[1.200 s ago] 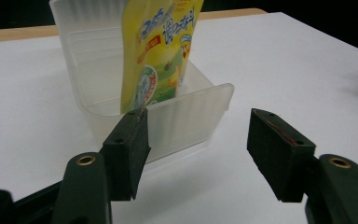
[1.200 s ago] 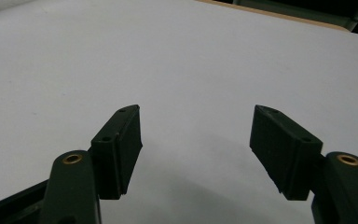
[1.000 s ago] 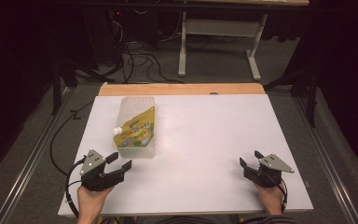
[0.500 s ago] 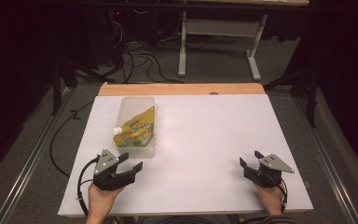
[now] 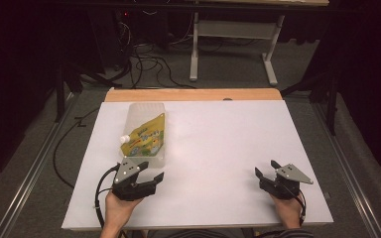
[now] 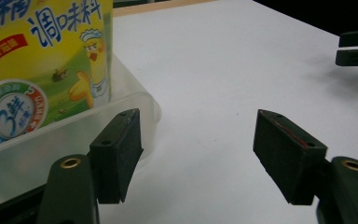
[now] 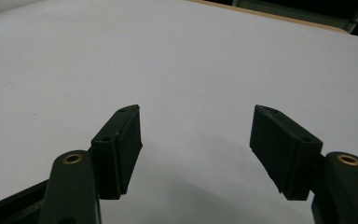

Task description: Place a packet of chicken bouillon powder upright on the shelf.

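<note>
High view: left gripper [image 5: 149, 174], jaws apart and just opening with nothing between, approaches the clear container [image 5: 144, 134] holding a yellow pouch [image 5: 144, 139] at 12 o'clock. Right gripper [image 5: 267, 169] waits, jaws apart. Next, likely: advance 1 jaw over the container rim.

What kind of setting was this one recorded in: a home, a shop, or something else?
Most likely a lab or recording workspace, not a home. A white-covered table stands in a dark room, loose cables trail over the grey floor behind it, and a bare metal desk frame stands at the back.
</note>
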{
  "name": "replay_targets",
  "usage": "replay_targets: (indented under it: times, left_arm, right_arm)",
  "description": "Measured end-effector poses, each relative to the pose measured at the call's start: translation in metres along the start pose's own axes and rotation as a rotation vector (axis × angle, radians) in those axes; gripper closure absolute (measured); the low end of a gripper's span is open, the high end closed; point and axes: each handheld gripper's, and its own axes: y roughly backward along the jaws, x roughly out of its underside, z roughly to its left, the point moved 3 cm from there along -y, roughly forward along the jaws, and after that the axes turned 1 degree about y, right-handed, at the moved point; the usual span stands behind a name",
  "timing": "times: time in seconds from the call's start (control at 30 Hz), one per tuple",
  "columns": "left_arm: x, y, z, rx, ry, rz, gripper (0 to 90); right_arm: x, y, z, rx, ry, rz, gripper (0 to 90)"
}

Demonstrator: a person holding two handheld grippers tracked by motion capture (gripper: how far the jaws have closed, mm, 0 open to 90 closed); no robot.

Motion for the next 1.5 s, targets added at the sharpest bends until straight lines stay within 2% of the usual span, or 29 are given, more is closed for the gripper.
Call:
replay_targets:
  times: [0.17, 0.27, 0.33, 0.5, 1.1, 1.43, 1.47, 1.5]
  left_arm:
    - [0.005, -0.006, -0.004, 0.009, 0.010, 0.008, 32.4]
    - [0.009, -0.011, -0.005, 0.004, -0.013, 0.034, 31.2]
    - [0.010, -0.014, -0.007, 0.005, -0.009, 0.044, 30.5]
    - [0.013, -0.019, -0.011, 0.020, -0.008, 0.046, 30.5]
    - [0.032, -0.042, -0.020, 0.032, -0.059, 0.098, 30.3]
    - [0.039, -0.055, -0.024, 0.048, -0.055, 0.096, 30.6]
    - [0.040, -0.056, -0.024, 0.050, -0.045, 0.093, 30.7]
    - [0.040, -0.057, -0.024, 0.050, -0.054, 0.098, 30.7]
  right_arm:
    - [0.000, 0.000, 0.000, -0.001, -0.005, 0.000, 34.5]
    - [0.000, 0.000, 0.000, 0.000, -0.004, 0.000, 34.5]
    - [0.000, 0.000, 0.000, -0.001, -0.004, 0.000, 34.4]
    - [0.000, 0.000, 0.000, -0.001, -0.004, -0.003, 34.4]
    - [0.000, 0.000, 0.000, 0.000, -0.004, -0.002, 34.5]
    - [0.000, 0.000, 0.000, -0.001, -0.001, 0.000, 34.5]
    - [0.000, 0.000, 0.000, 0.000, -0.001, -0.001, 34.5]
    - [0.000, 0.000, 0.000, -0.001, -0.004, -0.002, 34.5]
